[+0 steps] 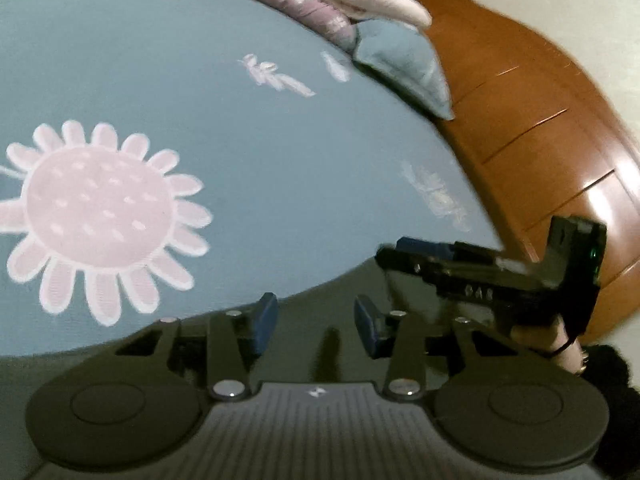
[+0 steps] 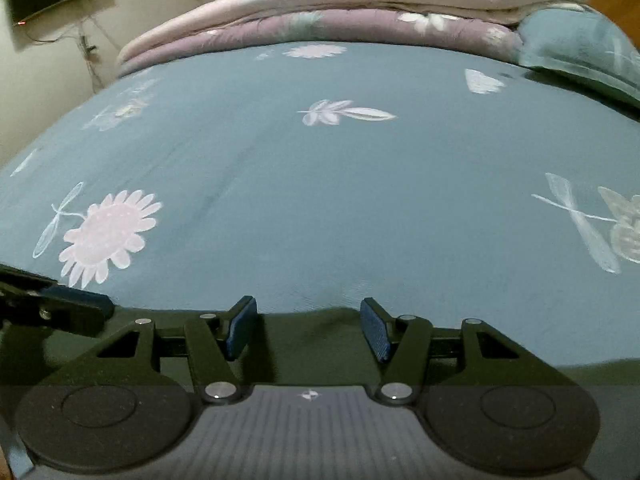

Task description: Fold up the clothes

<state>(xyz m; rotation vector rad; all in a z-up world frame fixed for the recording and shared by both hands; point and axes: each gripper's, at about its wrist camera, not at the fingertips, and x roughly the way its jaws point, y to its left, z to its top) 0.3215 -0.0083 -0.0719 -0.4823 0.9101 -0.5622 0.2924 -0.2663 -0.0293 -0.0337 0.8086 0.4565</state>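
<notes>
The dark green garment (image 2: pixel 304 344) is largely hidden under the right gripper's (image 2: pixel 308 330) body, its shape not to be told; the left gripper (image 2: pixel 60 308) is cut off at nine o'clock; the wooden headboard (image 1: pixel 540 120) is smeared by motion blur at two o'clock.

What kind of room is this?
Most likely a bedroom. A bed with a blue flowered sheet fills the view, folded quilts and a pillow lie at its far end, and a wooden headboard stands beside it.
</notes>
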